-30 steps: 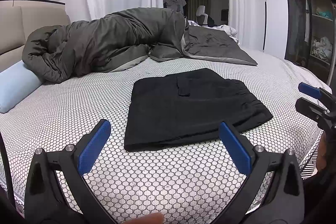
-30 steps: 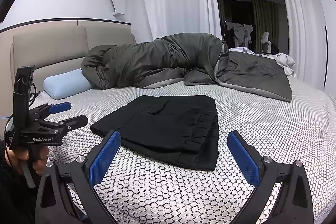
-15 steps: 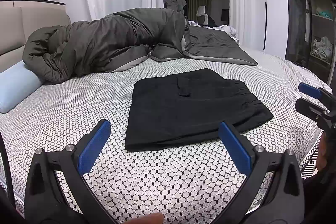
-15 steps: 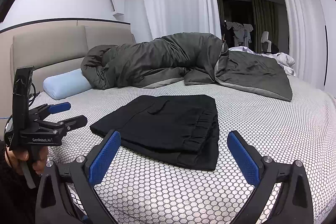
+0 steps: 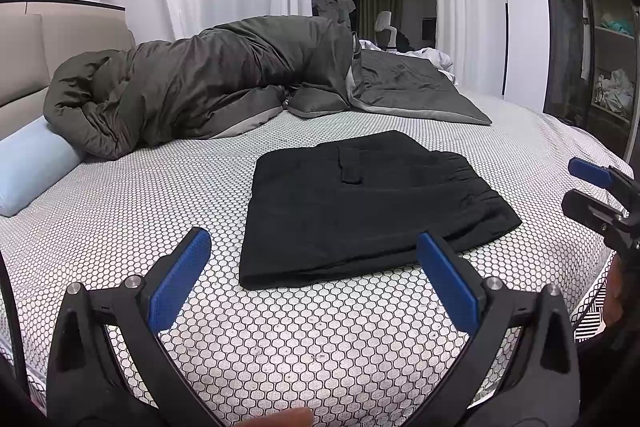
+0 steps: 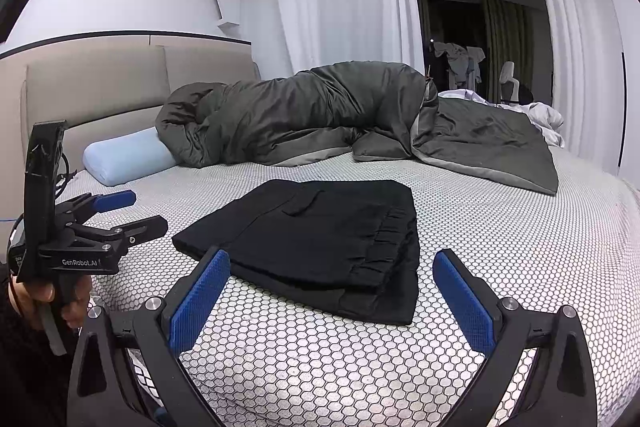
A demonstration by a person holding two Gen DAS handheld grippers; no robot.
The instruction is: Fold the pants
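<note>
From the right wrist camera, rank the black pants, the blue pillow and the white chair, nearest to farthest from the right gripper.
From the right gripper:
1. Black pants, folded on the bed just ahead.
2. Blue pillow, far left by the headboard.
3. White chair, beyond the bed, back right.

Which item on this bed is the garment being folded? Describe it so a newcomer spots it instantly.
On the bed's honeycomb-patterned sheet, look at the near middle, in front of the bunched grey duvet. The black pants lie there folded into a flat rectangle, the only black item, with a pocket flap on top and a gathered waistband.

Honeycomb-patterned bed [image 5: 160, 195] bearing folded black pants [image 5: 360, 203], grey duvet [image 5: 208, 83], blue bolster [image 5: 28, 167].
</note>
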